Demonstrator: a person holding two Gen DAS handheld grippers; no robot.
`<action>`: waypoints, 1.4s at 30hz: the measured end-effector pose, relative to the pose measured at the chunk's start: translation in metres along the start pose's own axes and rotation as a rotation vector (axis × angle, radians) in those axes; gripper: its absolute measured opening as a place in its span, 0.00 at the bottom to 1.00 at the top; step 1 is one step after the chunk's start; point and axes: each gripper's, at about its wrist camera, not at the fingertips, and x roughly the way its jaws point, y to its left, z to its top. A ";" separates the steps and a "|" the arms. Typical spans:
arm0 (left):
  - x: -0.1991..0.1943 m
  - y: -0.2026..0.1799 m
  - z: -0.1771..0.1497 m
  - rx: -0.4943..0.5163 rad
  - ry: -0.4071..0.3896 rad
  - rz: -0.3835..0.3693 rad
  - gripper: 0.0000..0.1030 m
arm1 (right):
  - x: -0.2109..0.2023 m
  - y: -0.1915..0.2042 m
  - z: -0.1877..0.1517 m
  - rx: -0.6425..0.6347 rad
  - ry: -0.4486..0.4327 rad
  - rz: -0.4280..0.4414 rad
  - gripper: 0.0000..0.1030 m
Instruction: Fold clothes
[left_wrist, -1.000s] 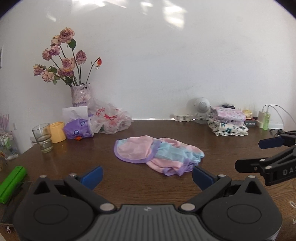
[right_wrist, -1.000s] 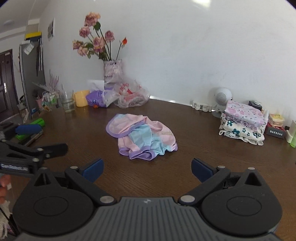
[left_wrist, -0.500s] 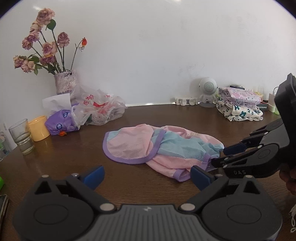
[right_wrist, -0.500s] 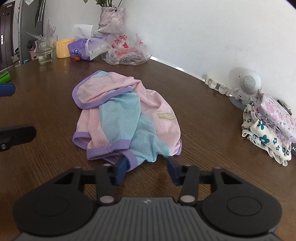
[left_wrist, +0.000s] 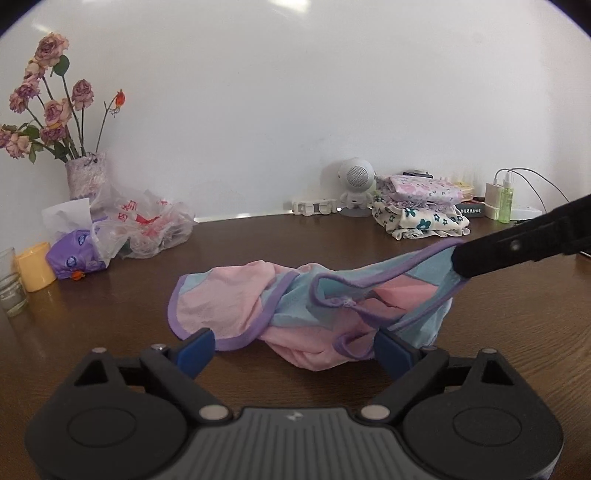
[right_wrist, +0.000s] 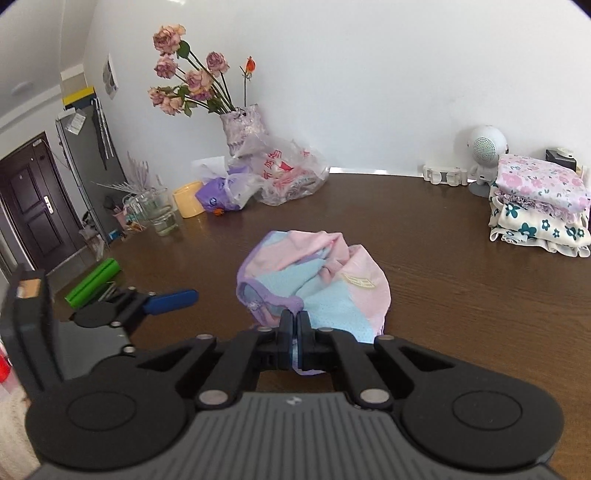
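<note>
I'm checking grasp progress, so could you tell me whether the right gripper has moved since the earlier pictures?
Yes. The right gripper advanced toward the wall-side vase, reached the garment and shut on its purple-trimmed edge.

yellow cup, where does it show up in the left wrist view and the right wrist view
Left wrist view: the yellow cup stands at the far left edge on the table, between the drinking glass and the purple tissue pack.
Right wrist view: the yellow cup sits left of centre, far side of the table.
Shared landmark: the vase of roses, behind the cup in both.
</note>
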 end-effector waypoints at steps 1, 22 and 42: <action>-0.004 -0.004 -0.002 -0.011 0.009 -0.023 0.89 | -0.012 0.002 -0.005 0.013 -0.008 0.011 0.01; -0.081 -0.107 -0.045 0.182 0.039 -0.277 0.08 | -0.155 0.021 -0.064 0.104 -0.143 0.046 0.01; -0.044 -0.105 0.002 0.190 0.237 -0.264 0.64 | -0.169 -0.074 -0.113 0.409 -0.029 -0.234 0.04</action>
